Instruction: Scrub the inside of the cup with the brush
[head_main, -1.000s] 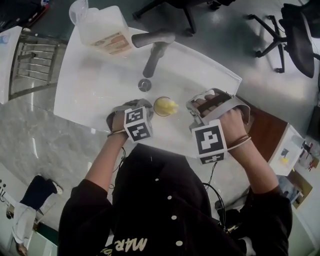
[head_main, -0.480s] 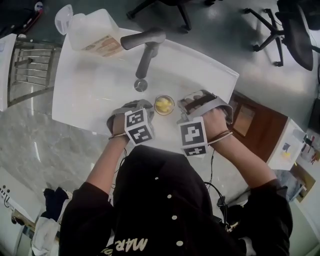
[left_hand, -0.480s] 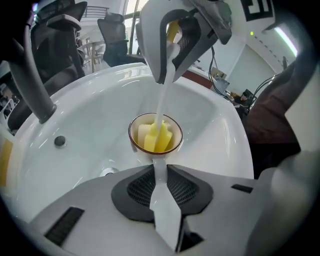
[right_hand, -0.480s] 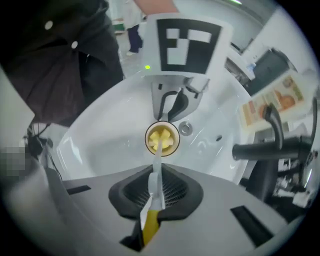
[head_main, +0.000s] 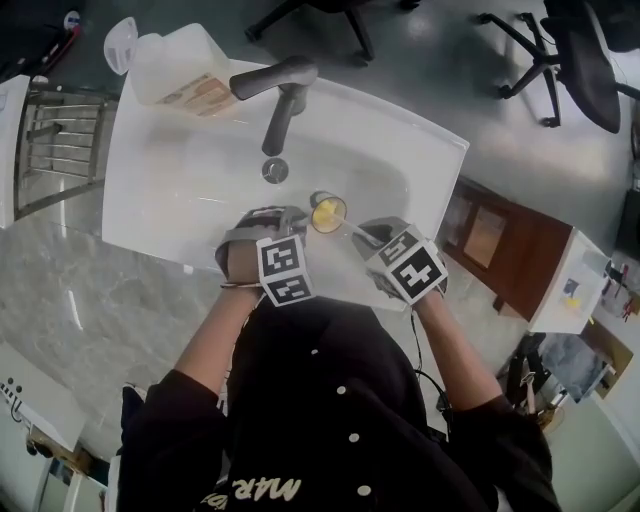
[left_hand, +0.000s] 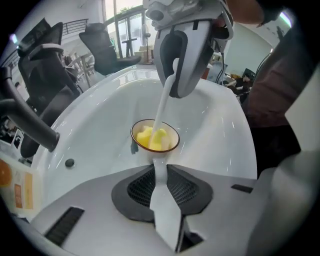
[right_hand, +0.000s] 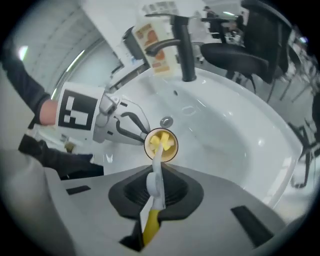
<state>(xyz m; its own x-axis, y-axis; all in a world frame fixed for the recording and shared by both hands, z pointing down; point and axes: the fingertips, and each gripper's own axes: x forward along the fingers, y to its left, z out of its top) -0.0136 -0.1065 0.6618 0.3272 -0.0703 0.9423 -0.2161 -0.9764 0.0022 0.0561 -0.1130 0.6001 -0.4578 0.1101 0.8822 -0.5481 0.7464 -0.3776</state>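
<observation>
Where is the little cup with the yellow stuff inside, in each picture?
Head view: the cup sits near the middle, a bit above centre.
Left gripper view: the cup is right in the middle, just beyond the jaws.
Right gripper view: the cup is in the middle, just beyond the jaws.
Shared landmark: the round drain near the cup.

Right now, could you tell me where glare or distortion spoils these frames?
Head view: glare washes out the sink. Left gripper view: fisheye bends the rim, corners dark, cup sharp. Right gripper view: same bending, brush handle soft.
</observation>
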